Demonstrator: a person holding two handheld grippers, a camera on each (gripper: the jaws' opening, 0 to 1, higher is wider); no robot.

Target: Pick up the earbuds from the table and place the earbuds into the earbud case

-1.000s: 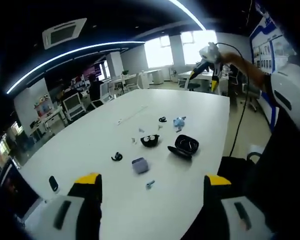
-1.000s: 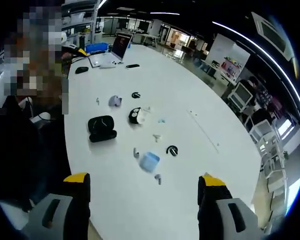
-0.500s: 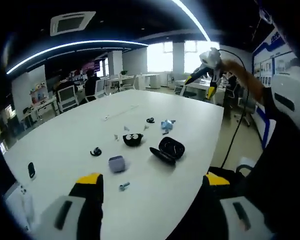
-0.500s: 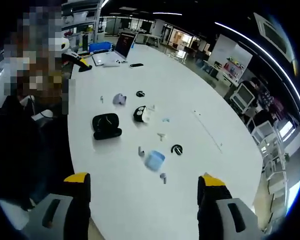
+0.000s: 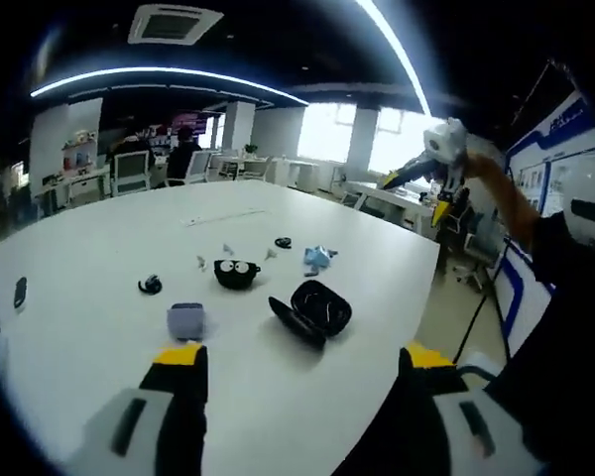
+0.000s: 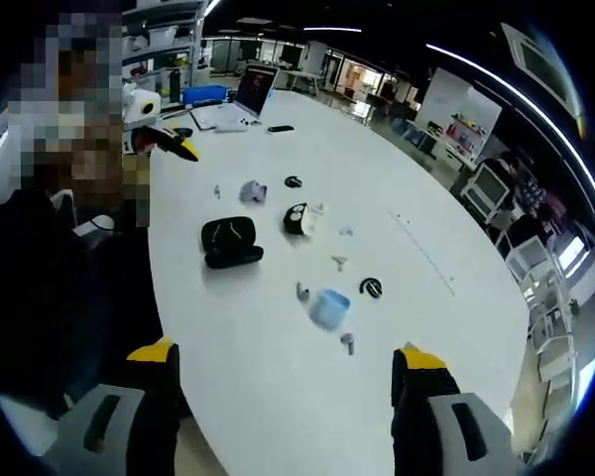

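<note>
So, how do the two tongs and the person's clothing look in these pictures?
Each of the tongs, left and right, has two broad jaws, grey with a dark slot, black inner faces and yellow tips. In the left gripper view the right tongs show a white body with yellow-tipped jaws. The person wears dark clothing.

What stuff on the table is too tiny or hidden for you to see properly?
- Inside of the open black case: too small in both views to tell whether earbuds sit in it.
- Small pale bits near the blue case: too small in the right gripper view to name.
- Laptop screen: too far to read.
- Table's near edge: cut off by the left gripper's jaws.
</note>
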